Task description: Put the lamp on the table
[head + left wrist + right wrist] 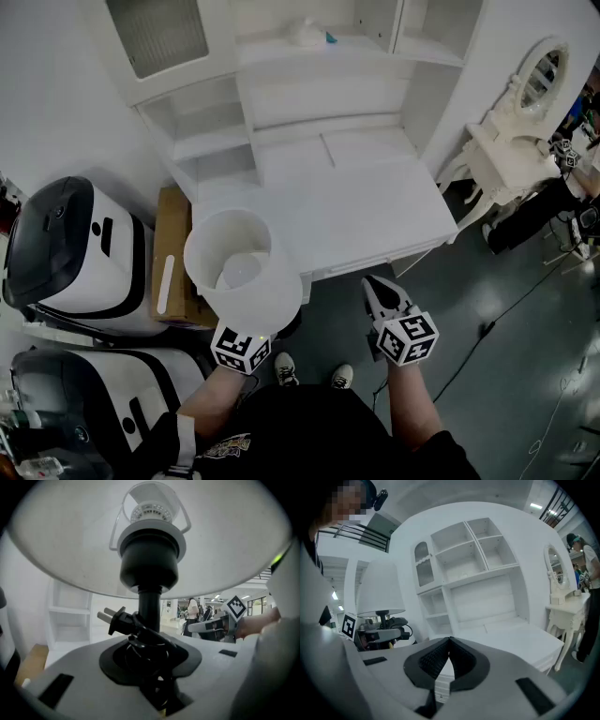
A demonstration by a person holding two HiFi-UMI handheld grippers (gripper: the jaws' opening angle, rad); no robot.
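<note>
The lamp has a white drum shade and a black stem. It hangs upright in the air at the front left corner of the white table. My left gripper is under the shade, shut on the stem. The black cord is wound around the stem there and its plug sticks out to the left. My right gripper is to the right of the lamp, shut and empty, with its pads meeting. The right gripper view shows the lamp at left.
A white hutch with open shelves rises from the back of the table. A cardboard box and two white-and-black machines stand at the left. A white dressing table with a mirror is at the right. Cables cross the floor.
</note>
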